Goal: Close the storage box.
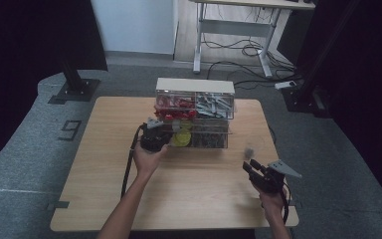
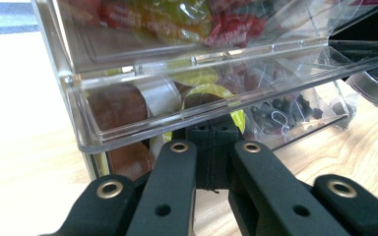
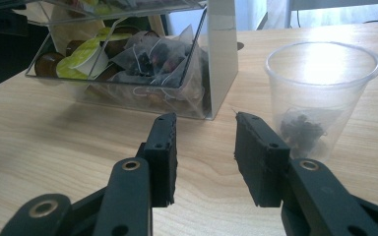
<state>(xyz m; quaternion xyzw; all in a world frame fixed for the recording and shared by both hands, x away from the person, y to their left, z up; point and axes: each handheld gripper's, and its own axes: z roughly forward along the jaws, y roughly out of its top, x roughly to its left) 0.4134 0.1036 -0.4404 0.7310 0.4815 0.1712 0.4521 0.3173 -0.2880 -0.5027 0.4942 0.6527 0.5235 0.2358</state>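
A clear acrylic organizer [image 1: 194, 107] stands at the table's far middle, with red packets and grey sachets in its upper bins. Its lower bins hold yellow-lidded capsules [image 2: 206, 93] and tea bags [image 3: 157, 59]. My left gripper [image 1: 163, 134] is shut, its tips [image 2: 210, 132] right at the front lip of the raised clear lid [image 2: 177, 118]; I cannot tell if they pinch it. My right gripper [image 1: 248, 167] is open above the wood with nothing between its jaws [image 3: 204, 132]. Just ahead to its right stands a clear plastic cup [image 3: 320, 93] holding one tea bag [image 3: 302, 128].
The wooden table [image 1: 104, 164] has bare surface at the left and front. Its right edge runs close to my right hand. A white desk frame with cables [image 1: 238, 45] stands on the floor beyond the table.
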